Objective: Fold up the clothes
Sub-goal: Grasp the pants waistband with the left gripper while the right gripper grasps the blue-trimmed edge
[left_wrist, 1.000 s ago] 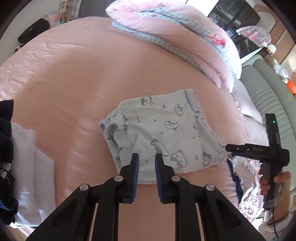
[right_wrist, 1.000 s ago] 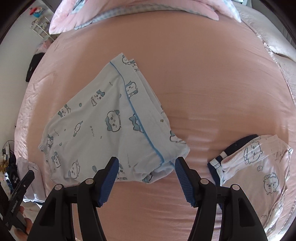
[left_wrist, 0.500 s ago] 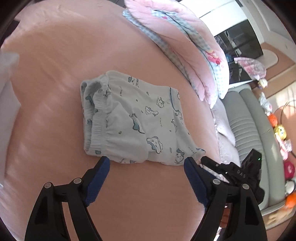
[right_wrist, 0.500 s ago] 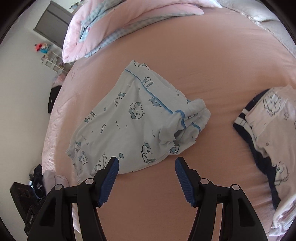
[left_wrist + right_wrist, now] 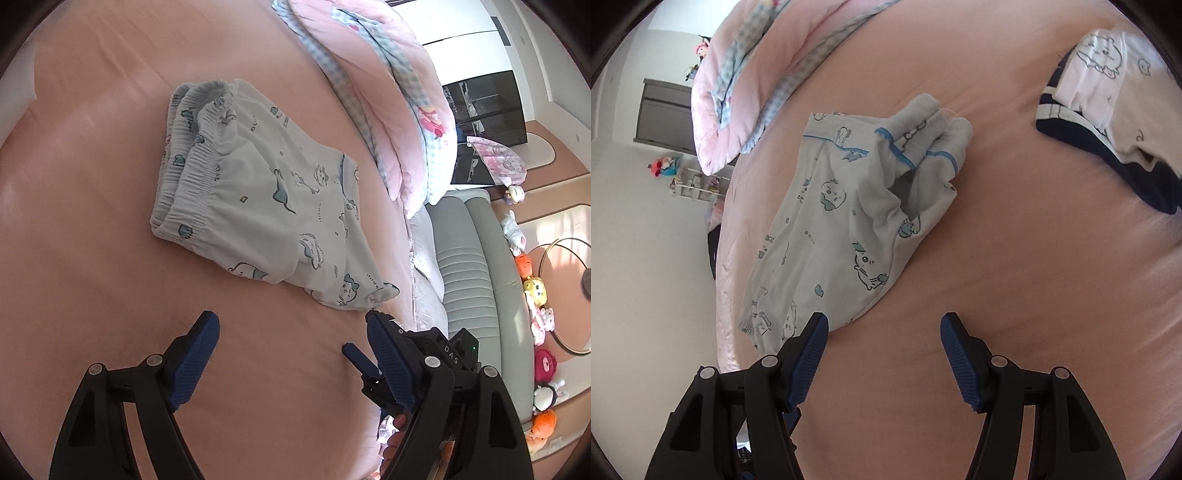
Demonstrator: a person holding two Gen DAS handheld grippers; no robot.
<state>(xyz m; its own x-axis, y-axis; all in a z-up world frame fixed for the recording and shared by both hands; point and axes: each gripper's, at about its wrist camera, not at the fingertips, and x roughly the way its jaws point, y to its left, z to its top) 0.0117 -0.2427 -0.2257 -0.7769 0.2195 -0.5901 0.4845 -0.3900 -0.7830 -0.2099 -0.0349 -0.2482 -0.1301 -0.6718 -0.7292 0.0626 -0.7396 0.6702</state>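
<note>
Left wrist view: we find the left gripper (image 5: 291,328) with jaws spread wide, nothing between them, poised over bare pink sheet (image 5: 92,155) just short of the near edge of the printed shorts (image 5: 258,206). The shorts lie flat on the bed, doubled over, elastic waistband to the left, hems to the right. We judge the spread stance suits an approach to that near edge for a further fold. The right gripper (image 5: 356,354) shows behind the left's right finger, near the hem corner. Vs. a second ago: the left jaws were nearly together then and are now wide; the view has rolled and dropped closer to the bed.

Right wrist view: the right gripper (image 5: 884,328) is likewise agape and empty, its left fingertip (image 5: 818,325) overlapping the shorts' (image 5: 842,229) lower edge in the picture; contact cannot be confirmed. A second garment, pale w/ dark trim (image 5: 1108,110), lies well apart at upper right, prob. already done. Vs. a second ago: jaw spread unchanged; camera lower and rolled, the shorts now appearing larger and steeper.
</note>
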